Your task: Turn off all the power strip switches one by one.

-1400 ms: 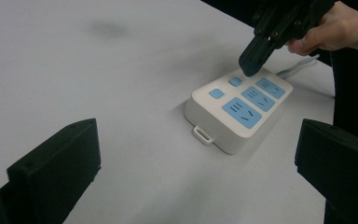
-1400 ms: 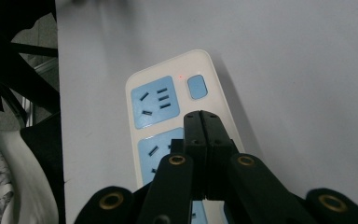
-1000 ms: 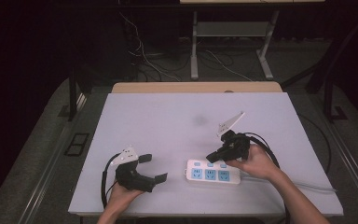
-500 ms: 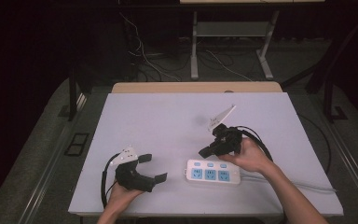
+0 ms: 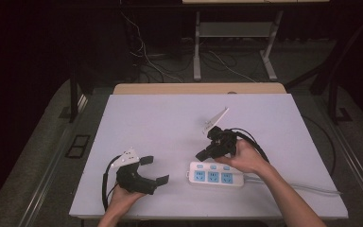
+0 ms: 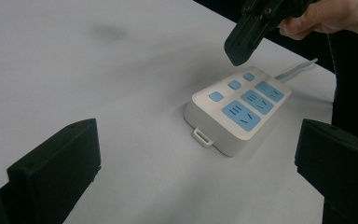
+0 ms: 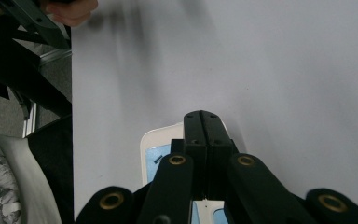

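High view: overhead, facing forward-down, far. Left gripper view: low, close, across table (image 6: 98,56). Right gripper view: steeply downward, close. All share power strip (image 5: 216,175).

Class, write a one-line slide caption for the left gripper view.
Shut right hand-held gripper hovers over a white power strip on the white table, framed by open black jaws.

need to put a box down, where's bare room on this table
Bare: the whole far half of the table, behind both grippers, and the right end past the power strip. Crowded: the near edge, with the left gripper, the strip and the right gripper over it.
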Demonstrator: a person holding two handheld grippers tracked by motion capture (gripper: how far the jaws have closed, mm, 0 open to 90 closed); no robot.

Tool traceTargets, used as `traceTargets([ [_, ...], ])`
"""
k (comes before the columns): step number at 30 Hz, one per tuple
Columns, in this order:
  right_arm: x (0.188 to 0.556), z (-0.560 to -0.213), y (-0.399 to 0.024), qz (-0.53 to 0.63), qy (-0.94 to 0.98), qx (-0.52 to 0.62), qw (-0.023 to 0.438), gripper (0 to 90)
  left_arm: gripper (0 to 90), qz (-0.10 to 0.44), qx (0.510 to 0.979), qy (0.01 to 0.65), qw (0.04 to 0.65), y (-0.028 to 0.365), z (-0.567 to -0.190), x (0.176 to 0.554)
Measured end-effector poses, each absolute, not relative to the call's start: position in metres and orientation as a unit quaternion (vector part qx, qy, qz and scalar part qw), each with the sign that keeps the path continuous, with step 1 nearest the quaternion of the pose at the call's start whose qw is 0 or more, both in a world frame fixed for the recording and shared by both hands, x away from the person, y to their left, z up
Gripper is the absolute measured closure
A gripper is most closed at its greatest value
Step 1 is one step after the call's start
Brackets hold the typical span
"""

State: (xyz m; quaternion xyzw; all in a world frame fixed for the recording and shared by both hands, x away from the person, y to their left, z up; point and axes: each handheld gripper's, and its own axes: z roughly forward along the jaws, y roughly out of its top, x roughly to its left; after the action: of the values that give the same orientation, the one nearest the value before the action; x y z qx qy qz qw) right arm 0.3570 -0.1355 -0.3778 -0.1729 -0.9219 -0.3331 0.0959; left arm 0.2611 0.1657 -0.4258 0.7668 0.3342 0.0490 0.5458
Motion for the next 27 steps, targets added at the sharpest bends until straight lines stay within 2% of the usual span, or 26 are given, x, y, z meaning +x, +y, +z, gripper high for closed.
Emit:
traceTargets([
  [27, 0.363, -0.401, -0.126, -0.298, -0.932, -0.178, 0.109, 90.0, 0.0, 0.051, 0.768, 0.332, 0.545, 0.167, -0.426, 0.261],
])
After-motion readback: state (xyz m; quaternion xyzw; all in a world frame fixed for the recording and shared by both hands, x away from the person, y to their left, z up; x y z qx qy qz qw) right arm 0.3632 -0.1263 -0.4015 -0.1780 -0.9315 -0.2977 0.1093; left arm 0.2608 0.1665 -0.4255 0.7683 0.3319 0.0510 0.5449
